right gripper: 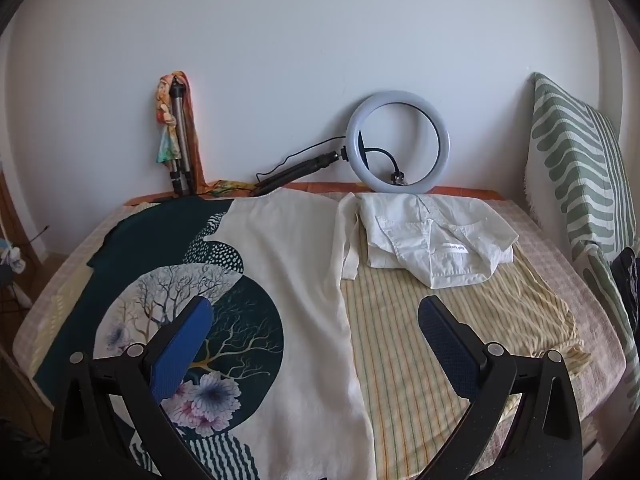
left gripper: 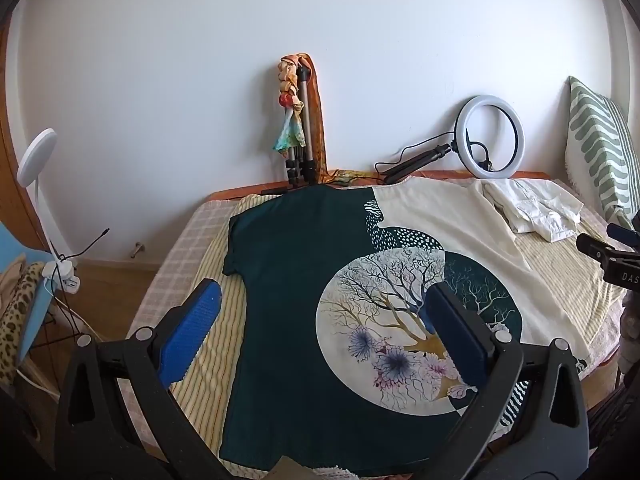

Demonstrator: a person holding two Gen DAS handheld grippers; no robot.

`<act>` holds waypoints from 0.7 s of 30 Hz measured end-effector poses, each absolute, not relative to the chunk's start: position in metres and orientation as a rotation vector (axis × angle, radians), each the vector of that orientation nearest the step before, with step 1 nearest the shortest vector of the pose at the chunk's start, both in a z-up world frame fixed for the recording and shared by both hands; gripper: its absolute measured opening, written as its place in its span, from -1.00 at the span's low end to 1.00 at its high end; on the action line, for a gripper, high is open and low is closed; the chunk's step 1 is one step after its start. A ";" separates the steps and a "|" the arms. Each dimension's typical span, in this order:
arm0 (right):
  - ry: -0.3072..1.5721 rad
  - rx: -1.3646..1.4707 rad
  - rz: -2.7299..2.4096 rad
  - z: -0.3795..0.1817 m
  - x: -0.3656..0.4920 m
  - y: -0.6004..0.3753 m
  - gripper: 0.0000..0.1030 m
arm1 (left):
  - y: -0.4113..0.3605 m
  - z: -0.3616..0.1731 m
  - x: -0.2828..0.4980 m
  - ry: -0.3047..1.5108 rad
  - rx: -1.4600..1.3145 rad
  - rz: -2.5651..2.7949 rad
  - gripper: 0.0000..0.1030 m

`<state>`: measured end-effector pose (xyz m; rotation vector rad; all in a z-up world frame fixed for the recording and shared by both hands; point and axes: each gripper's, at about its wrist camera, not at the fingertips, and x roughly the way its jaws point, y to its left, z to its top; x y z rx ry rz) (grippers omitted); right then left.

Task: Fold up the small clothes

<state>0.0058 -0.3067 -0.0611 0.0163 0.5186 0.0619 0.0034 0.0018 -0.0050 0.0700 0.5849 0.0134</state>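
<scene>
A T-shirt (left gripper: 288, 280), dark green on the left half and cream on the right with a round tree and flower print, lies spread flat on the bed; it also shows in the right wrist view (right gripper: 296, 264). My left gripper (left gripper: 324, 320) is open and empty, hovering above the shirt's near middle. My right gripper (right gripper: 316, 336) is open and empty above the shirt's cream right edge. A folded white garment (right gripper: 432, 240) lies at the far right of the bed, also in the left wrist view (left gripper: 532, 208).
The bed has a yellow striped sheet (right gripper: 420, 340). A ring light (right gripper: 398, 148) and a tripod with a doll (right gripper: 176, 132) lean on the back wall. A green patterned cushion (right gripper: 576, 168) stands at the right. A white lamp (left gripper: 36, 160) stands left of the bed.
</scene>
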 end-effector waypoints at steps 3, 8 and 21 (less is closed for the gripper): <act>0.520 0.015 0.061 -0.060 0.006 -0.305 0.99 | 0.003 -0.004 0.003 0.584 0.067 0.011 1.00; 0.522 0.014 0.063 -0.059 0.006 -0.304 0.99 | 0.005 -0.003 0.004 0.581 0.065 0.013 1.00; 0.526 0.013 0.064 -0.061 0.006 -0.303 0.99 | 0.006 -0.002 0.003 0.580 0.064 0.013 1.00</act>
